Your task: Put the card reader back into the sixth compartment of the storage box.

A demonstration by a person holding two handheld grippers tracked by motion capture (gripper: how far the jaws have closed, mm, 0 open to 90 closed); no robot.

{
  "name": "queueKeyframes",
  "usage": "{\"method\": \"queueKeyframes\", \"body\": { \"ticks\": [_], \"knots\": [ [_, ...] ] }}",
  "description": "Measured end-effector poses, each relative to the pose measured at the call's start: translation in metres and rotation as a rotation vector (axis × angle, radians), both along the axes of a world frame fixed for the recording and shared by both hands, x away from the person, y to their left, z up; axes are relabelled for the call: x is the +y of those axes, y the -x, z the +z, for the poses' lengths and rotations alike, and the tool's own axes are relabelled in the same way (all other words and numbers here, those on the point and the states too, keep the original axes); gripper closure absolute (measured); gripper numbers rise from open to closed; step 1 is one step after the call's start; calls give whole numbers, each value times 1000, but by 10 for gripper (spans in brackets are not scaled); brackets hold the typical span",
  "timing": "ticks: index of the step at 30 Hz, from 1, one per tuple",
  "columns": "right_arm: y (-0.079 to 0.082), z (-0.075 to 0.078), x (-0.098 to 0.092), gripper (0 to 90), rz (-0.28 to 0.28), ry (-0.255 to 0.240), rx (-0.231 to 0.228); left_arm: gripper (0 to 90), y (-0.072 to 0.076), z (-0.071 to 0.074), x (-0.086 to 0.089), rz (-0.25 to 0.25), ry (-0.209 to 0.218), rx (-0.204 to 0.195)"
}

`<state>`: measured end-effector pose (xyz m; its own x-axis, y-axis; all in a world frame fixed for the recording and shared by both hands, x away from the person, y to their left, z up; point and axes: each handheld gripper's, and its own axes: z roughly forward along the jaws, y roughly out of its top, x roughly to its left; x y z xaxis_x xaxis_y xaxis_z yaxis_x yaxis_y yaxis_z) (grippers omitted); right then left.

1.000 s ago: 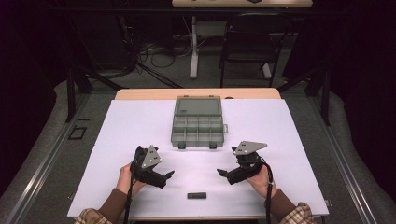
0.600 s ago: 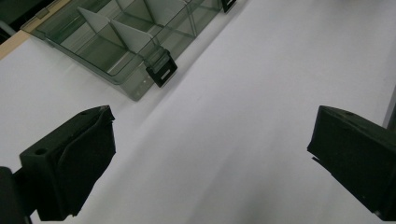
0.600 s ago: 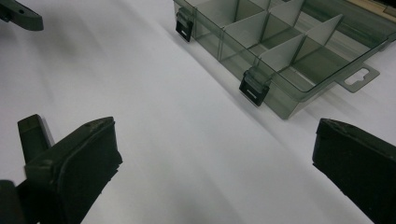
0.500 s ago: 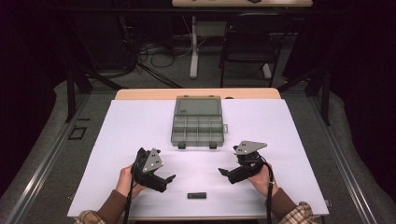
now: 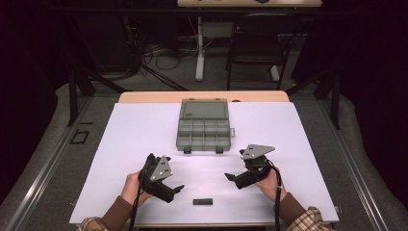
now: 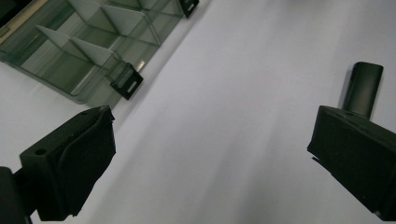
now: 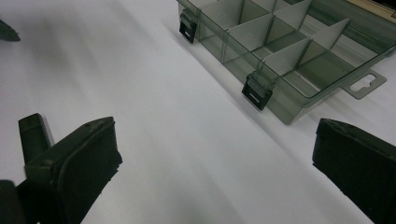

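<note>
A white-topped bench (image 5: pixel 144 125) carries everything, with a strip of bare wood along its far edge. Toward the far middle of it lies a clear, grey-tinted compartment box (image 5: pixel 204 126) with its lid laid back flat on the far side. White dividers split the tray into small cells, and two black latches sit on its near wall; a hang tab sticks out at its right end. The cells look empty as far as the gripper views show.

The left hand-held gripper (image 5: pixel 174 191) is at the near left of the bench, held in the person's left hand (image 5: pixel 130 185) and pointing right and slightly near. Its jaws stand wide apart with nothing between them. The right hand-held gripper (image 5: pixel 230 178) is at the near right, held in the right hand (image 5: pixel 270 185), pointing left toward the middle; its jaws are also spread wide and hold nothing.

Between the two, close to the near edge, a small black oblong block (image 5: pixel 202 201) lies flat on the bench, just beside the tips of the left hand-held gripper and a little farther from the right one. Neither touches it.
</note>
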<state>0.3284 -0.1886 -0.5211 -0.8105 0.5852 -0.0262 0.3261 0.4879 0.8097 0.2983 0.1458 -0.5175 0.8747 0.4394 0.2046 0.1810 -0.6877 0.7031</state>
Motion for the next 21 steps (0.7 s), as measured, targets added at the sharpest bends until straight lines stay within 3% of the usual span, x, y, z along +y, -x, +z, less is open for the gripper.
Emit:
{"method": "queueKeyframes", "body": {
  "ticks": [6,16,21],
  "knots": [
    [0,1,2,0,-6,9,-2,0,7,3,-4,-43,12,-5],
    [-3,-1,2,0,5,6,1,0,14,5,-21,-94,-64,-4],
    [-4,-2,3,0,4,8,-6,2,17,7,-27,-106,-81,2]
  ]
}}
